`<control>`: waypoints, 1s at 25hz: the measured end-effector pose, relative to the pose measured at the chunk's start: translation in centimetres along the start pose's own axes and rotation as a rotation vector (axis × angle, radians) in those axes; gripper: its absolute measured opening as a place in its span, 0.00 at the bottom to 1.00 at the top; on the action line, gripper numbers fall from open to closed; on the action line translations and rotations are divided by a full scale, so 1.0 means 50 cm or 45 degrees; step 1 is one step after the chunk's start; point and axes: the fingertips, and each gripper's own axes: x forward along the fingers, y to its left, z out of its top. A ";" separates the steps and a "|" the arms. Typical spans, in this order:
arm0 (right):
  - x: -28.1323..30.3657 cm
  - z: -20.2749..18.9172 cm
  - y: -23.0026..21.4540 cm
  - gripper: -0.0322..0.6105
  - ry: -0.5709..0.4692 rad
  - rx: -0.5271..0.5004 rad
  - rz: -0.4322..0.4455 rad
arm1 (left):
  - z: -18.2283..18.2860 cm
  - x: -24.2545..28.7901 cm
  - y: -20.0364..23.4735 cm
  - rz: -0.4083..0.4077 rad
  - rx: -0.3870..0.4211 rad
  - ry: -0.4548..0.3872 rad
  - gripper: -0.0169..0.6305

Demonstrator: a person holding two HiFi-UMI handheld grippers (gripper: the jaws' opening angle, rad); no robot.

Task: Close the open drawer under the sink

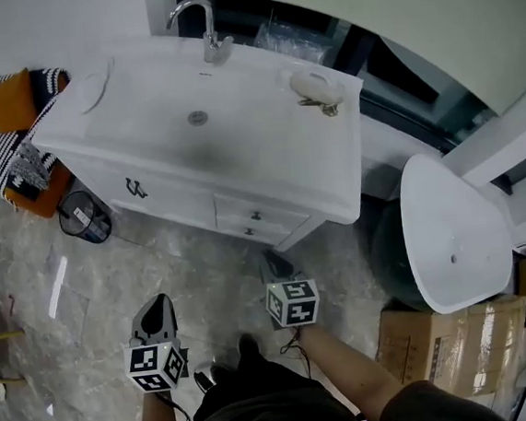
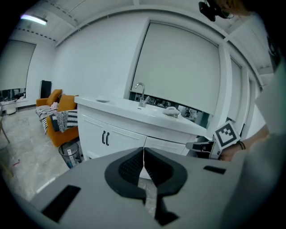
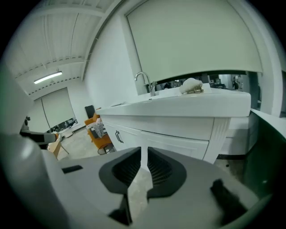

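Drawer (image 1: 256,218) sits half-hidden under the countertop (image 1: 267,154); left gripper (image 2: 143,155) pinched together, right gripper (image 3: 144,153) narrowly apart, both empty.

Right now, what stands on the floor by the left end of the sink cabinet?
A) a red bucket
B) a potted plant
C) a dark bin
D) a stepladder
C: a dark bin stands on the floor just off the left end of the cabinet.

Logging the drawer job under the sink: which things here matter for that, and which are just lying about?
Job: white vanity drawer with dark handle; left gripper; right gripper.
Lying about: dark round waste bin; orange sofa; brown cardboard box.
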 end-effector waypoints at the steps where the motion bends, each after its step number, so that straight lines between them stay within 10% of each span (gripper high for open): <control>1: -0.021 -0.008 0.011 0.14 0.012 -0.014 0.024 | 0.001 -0.019 -0.001 0.008 -0.016 -0.011 0.05; 25: -0.526 -0.101 0.257 0.12 -0.217 -0.062 -0.003 | -0.093 -0.500 -0.135 -0.167 0.085 -0.175 0.05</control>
